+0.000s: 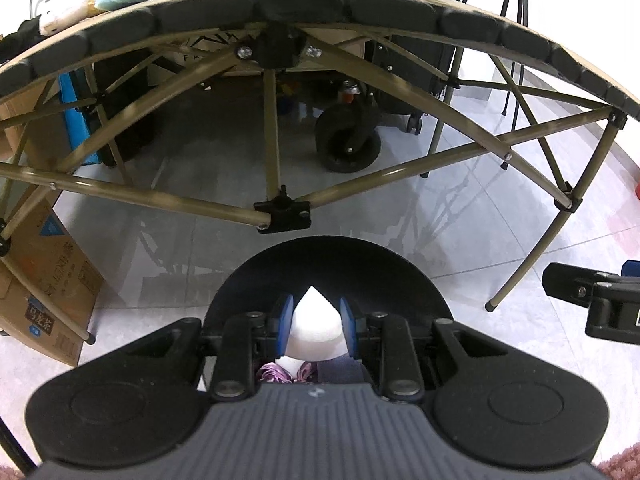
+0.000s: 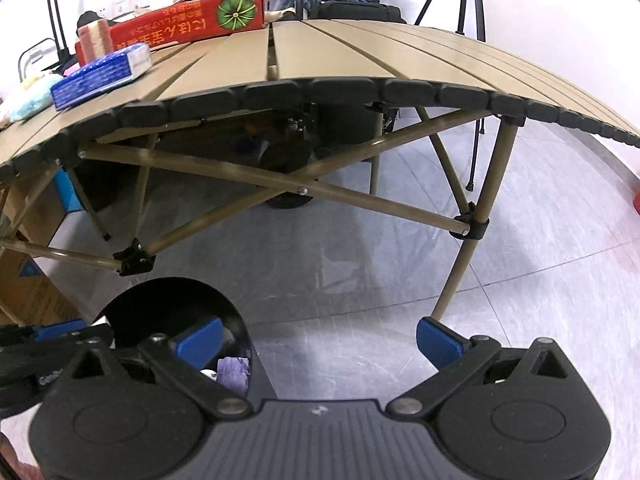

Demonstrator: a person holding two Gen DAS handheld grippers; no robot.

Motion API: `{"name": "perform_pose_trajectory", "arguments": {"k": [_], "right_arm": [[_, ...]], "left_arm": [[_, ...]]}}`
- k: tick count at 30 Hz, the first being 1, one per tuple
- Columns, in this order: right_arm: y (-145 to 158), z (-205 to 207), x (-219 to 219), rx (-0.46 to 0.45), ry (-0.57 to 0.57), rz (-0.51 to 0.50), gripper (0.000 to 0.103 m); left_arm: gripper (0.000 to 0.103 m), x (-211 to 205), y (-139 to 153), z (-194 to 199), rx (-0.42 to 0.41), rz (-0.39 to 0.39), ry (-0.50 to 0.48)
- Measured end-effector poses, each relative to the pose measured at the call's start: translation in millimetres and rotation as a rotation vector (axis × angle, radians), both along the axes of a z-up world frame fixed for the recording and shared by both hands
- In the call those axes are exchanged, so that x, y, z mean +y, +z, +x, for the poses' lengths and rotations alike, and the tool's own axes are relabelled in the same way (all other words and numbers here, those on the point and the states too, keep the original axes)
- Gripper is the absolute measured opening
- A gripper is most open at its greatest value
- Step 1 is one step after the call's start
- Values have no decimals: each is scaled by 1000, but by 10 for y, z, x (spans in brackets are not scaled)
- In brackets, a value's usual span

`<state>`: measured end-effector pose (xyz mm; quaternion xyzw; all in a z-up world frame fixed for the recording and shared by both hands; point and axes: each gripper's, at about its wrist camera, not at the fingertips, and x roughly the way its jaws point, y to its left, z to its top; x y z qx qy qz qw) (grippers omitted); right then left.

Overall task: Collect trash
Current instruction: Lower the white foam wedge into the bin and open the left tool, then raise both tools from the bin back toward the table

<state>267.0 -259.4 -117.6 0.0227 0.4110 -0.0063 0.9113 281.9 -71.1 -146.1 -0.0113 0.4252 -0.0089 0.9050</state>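
The left gripper (image 1: 316, 322) is clamped on a white scrap (image 1: 316, 330), held right over the black bin (image 1: 328, 268) that stands on the floor before the table (image 1: 280, 4), presumably so a release drops it among the trash already inside. The right gripper (image 2: 316, 338), jaws wide apart and empty, hangs just beside the bin. Both point steeply down.

Left gripper (image 1: 313, 322) is angled down and forward, its blue pads (image 1: 285, 322) pinched in tight on a white wad (image 1: 316, 330) sitting between them. Right gripper (image 2: 318, 340) tilts down about the same, jaws spread wide with nothing in them. From the left wrist view, the right one pokes in at 3 o'clock.
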Motion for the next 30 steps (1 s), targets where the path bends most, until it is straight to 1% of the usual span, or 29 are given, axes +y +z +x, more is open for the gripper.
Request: {"name": "perform_pose_trajectory", "arguments": {"k": [8,14,17,18,19,20,21,22,26,30], "right_arm": [[-58,29,-24,19,-24,-10,103],[-95,65,-6,32,-23,-8,103],[-97,72,7,32,-17,-9,103],[-99,74,9,32,-17,-9,103],[-101,72,6,31,-18,-10,103],[-103,70,0,31,-19,-9,103],[-103,71,-3,30,-20,-9,103],[-104,69,-3,30,-21,-9,103],[-104,68,-6,28,-20,-9,103],[-96,72,2,27,-17,-9,103]], "left_arm": [[27,-76,-98,52,17,3,-9],[27,-67,-92,40,17,2,-14],[32,-55,-95,45,32,-11,-18],[38,-52,-95,43,35,-17,-17],[52,-47,-94,41,38,-23,-16],[62,-39,-92,42,44,-26,-9],[87,-31,-91,43,49,-26,5],[100,-22,-89,39,49,-26,19],[103,-7,-104,53,72,-26,28],[103,-18,-126,52,82,-19,21]]}}
